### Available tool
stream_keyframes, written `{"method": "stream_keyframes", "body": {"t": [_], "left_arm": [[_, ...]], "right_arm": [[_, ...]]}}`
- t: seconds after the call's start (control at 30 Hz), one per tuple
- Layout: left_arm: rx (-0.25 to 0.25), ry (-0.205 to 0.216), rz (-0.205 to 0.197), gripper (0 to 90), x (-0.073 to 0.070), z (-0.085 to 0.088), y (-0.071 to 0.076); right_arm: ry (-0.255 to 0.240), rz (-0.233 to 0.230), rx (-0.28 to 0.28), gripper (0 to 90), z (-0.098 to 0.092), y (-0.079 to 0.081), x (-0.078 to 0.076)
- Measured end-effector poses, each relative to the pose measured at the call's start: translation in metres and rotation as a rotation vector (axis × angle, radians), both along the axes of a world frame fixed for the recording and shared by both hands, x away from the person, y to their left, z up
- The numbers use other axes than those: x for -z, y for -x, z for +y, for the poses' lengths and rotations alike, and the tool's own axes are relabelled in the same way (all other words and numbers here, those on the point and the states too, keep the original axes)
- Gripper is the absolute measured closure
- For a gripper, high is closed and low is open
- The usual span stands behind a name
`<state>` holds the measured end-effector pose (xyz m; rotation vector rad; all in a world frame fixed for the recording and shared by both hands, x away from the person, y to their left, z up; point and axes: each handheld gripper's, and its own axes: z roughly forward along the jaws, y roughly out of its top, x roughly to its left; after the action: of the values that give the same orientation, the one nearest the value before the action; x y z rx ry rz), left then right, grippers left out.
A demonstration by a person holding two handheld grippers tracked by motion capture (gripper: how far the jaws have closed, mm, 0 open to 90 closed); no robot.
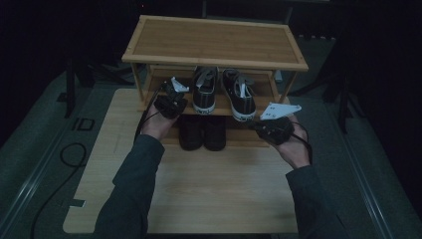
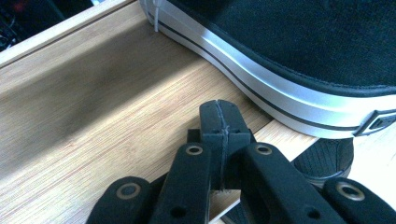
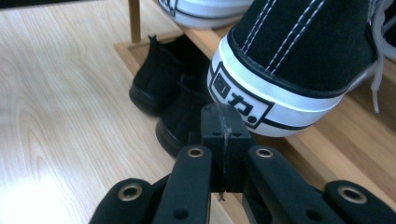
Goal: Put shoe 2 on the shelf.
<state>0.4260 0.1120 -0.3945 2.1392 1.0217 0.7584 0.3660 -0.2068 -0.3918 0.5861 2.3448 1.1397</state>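
A bamboo shoe rack (image 1: pixel 214 62) stands at the far side of the table. Two black sneakers with white soles, the left sneaker (image 1: pixel 204 89) and the right sneaker (image 1: pixel 238 94), sit on its middle shelf. Under them stand two black ankle boots (image 1: pixel 202 132). My left gripper (image 1: pixel 168 95) is shut and empty; its tips (image 2: pixel 219 116) hover over the middle shelf (image 2: pixel 116 107), just beside the left sneaker's sole (image 2: pixel 261 79). My right gripper (image 1: pixel 260 125) is also shut and empty, with its tips (image 3: pixel 223 122) close behind the right sneaker's heel (image 3: pixel 280 74).
The rack's top shelf (image 1: pixel 214 40) is bare. A light wooden table top (image 1: pixel 219 189) stretches between the rack and the person's sleeves. A black cable (image 1: pixel 54 189) lies on the floor at the left. The boots (image 3: pixel 163 84) sit left of the sneaker's heel.
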Motion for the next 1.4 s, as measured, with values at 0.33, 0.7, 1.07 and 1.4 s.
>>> {"method": "stream_keyframes", "body": {"t": [0.33, 0.7, 1.07, 1.4], "left_arm": [[0.002, 0.000, 0.000, 90.0, 0.000, 0.000, 0.000], [0.001, 0.003, -0.001, 90.0, 0.000, 0.000, 0.000], [0.003, 0.006, 0.000, 90.0, 0.000, 0.001, 0.000], [0.002, 0.006, 0.000, 90.0, 0.000, 0.001, 0.000]], "right_arm": [[-0.018, -0.034, 0.010, 90.0, 0.011, -0.002, -0.005], [0.011, -0.005, 0.002, 90.0, 0.017, -0.004, 0.012], [0.001, -0.029, 0.045, 90.0, 0.021, -0.011, 0.006], [0.007, -0.035, 0.026, 90.0, 0.033, -0.013, 0.005]]}}
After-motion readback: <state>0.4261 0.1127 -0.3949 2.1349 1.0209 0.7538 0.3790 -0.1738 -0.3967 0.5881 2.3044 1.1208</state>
